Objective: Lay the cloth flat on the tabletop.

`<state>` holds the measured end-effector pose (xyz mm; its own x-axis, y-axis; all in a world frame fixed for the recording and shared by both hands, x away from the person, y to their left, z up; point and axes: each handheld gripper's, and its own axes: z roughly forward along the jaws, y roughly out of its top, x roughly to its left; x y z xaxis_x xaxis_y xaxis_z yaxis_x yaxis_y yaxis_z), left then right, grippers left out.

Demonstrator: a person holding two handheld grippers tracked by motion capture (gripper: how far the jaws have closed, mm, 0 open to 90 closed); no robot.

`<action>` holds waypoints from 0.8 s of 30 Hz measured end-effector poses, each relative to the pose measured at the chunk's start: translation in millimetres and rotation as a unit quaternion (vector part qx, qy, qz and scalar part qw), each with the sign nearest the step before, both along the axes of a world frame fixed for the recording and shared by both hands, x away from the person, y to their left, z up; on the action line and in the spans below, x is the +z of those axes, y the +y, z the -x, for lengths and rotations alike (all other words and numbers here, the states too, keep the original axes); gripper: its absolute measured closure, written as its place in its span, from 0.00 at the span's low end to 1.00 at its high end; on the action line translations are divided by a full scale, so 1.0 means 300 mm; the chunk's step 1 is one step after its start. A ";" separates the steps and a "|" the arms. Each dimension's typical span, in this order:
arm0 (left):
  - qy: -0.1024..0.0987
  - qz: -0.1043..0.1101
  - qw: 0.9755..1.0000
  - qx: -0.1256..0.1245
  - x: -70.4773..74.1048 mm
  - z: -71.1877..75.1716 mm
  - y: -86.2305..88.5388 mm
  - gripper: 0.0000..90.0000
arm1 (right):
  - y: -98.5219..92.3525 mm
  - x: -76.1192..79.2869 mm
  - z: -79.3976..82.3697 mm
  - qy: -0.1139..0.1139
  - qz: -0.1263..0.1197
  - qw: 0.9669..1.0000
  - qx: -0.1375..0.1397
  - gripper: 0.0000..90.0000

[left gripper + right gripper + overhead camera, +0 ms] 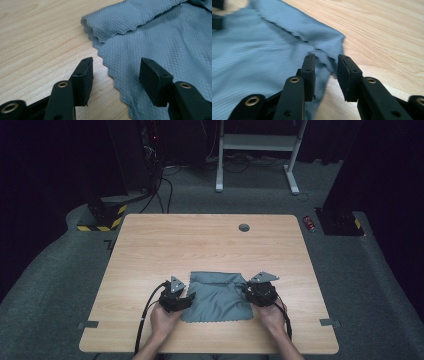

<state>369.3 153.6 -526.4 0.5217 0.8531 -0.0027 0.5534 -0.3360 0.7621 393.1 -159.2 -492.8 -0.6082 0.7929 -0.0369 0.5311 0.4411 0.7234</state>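
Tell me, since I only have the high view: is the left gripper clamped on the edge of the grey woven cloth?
Observer: No. The left gripper is open, astride the scalloped edge of the grey woven cloth, with one jaw over the light wooden table.
Operator: And the right one?
Observer: The right gripper is open too. A cloth edge runs between its pads, and they do not seem to press on it.
Operator: Does the cloth lie flat?
Observer: Not fully. At its far edge a folded strip lies back over the cloth.
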 end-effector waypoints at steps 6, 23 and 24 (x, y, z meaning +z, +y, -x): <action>0.001 -0.001 1.000 0.005 0.000 -0.001 0.001 0.46 | 0.002 -0.034 -0.063 0.014 0.021 0.999 -0.027 0.75; 0.002 0.000 1.000 0.008 -0.001 -0.002 0.001 0.43 | -0.025 0.012 -0.200 0.009 0.044 0.997 -0.060 0.99; 0.003 -0.001 1.000 0.008 -0.001 -0.002 0.001 0.43 | -0.025 0.005 -0.213 0.013 0.048 0.997 -0.064 0.99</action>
<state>369.8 153.8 -526.7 0.5078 0.8615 -0.0044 0.5626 -0.3278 0.7590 457.0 -166.6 -491.2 -0.5045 0.8574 -0.1019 0.6059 0.4356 0.6657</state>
